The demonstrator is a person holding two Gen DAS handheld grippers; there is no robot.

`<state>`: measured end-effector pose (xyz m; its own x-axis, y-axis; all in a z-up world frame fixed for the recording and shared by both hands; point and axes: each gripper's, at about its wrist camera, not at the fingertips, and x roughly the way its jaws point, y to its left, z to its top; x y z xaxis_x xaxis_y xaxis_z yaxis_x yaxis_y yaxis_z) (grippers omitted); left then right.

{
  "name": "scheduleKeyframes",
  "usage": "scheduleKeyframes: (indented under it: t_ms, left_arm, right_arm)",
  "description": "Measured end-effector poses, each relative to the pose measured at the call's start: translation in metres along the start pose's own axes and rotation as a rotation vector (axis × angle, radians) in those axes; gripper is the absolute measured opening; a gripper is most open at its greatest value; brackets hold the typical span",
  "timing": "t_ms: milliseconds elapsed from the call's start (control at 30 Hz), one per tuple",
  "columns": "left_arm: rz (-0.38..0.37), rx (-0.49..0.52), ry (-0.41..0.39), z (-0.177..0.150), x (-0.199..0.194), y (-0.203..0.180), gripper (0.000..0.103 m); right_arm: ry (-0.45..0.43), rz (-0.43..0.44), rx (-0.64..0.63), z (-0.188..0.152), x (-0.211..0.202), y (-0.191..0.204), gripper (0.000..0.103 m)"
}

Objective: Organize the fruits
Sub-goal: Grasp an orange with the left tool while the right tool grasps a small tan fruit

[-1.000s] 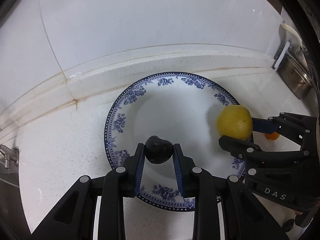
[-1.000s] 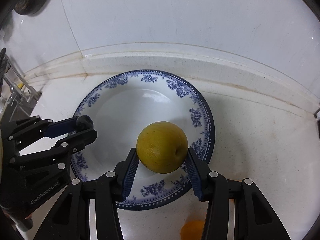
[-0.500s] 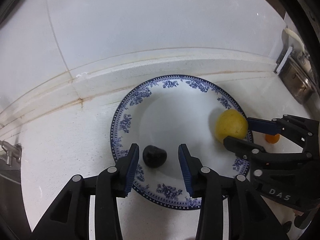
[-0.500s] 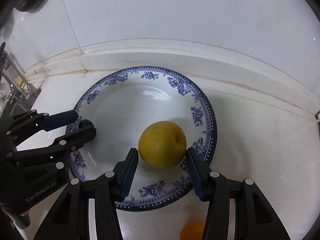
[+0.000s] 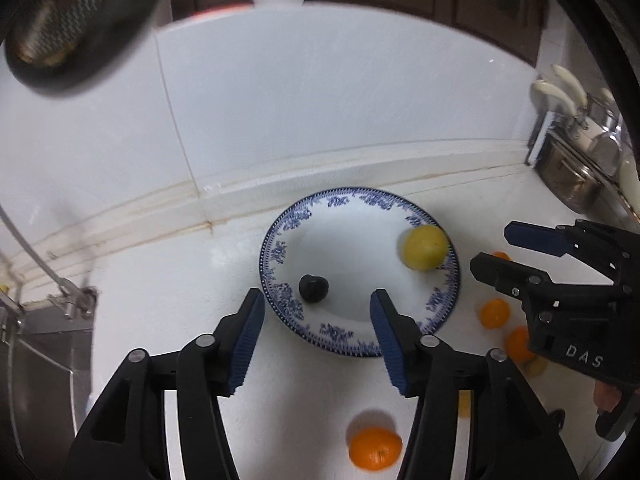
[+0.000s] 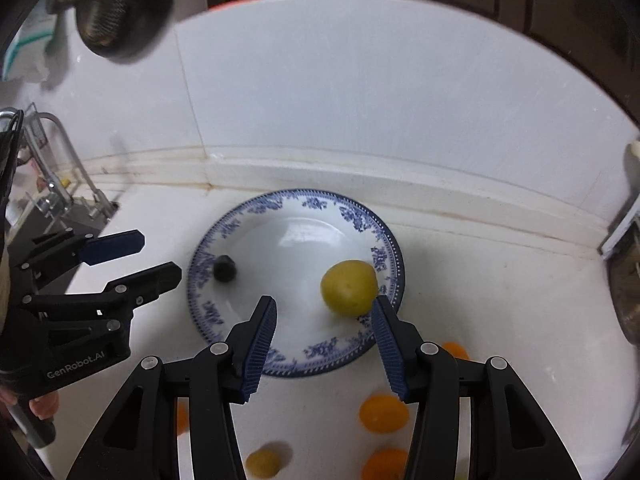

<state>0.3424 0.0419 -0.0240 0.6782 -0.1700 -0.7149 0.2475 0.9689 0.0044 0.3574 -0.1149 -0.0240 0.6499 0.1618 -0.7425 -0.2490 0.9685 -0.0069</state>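
Observation:
A blue-patterned white plate (image 5: pixel 352 236) (image 6: pixel 296 240) sits on the white counter by the wall. On it lie a small dark fruit (image 5: pixel 313 288) (image 6: pixel 224 268) at the left and a yellow fruit (image 5: pixel 425 247) (image 6: pixel 349 288) at the right. My left gripper (image 5: pixel 317 338) (image 6: pixel 156 258) is open and empty, raised above the plate's near left edge. My right gripper (image 6: pixel 323 338) (image 5: pixel 492 250) is open and empty above the plate's near right edge. Several orange fruits (image 5: pixel 375 448) (image 6: pixel 384 414) and a small yellow one (image 6: pixel 263 463) lie on the counter in front of the plate.
A sink with a faucet (image 6: pixel 60 152) lies at the left. A metal rack with white-handled utensils (image 5: pixel 568 168) stands at the right. A dark strainer (image 5: pixel 76 16) hangs high on the wall at the left. A raised ledge (image 5: pixel 360 164) runs behind the plate.
Both grippers have opened wider, let go of the fruits and pulled back and up from the plate. The dark fruit and the yellow fruit stay on the plate. Loose fruits on the counter have come into view.

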Motion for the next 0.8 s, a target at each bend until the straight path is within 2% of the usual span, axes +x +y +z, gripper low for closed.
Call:
scheduleKeyframes:
  t_ms: [100, 200, 367, 633, 800]
  left_arm:
    - [0.01, -0.005, -0.047, -0.007, -0.024, -0.001, 0.056]
    - [0.007, -0.018, -0.089, -0.013, -0.044, -0.001, 0.059]
    - [0.036, -0.002, -0.166, -0.026, -0.077, -0.004, 0.065]
    - [0.025, -0.017, -0.185, -0.046, -0.097, -0.005, 0.068]
    - [0.043, -0.008, -0.204, -0.062, -0.104, -0.008, 0.068]
  right_arm:
    - [-0.04, 0.008, -0.003, -0.006, -0.022, 0.006, 0.051]
    - [-0.082, 0.015, 0.004, -0.013, -0.042, 0.011, 0.057]
    - [-0.125, 0.027, 0.03, -0.024, -0.067, 0.018, 0.057]
    - [-0.184, -0.012, 0.055, -0.047, -0.092, 0.028, 0.058]
    - [-0.187, -0.038, 0.068, -0.063, -0.095, 0.031, 0.058]
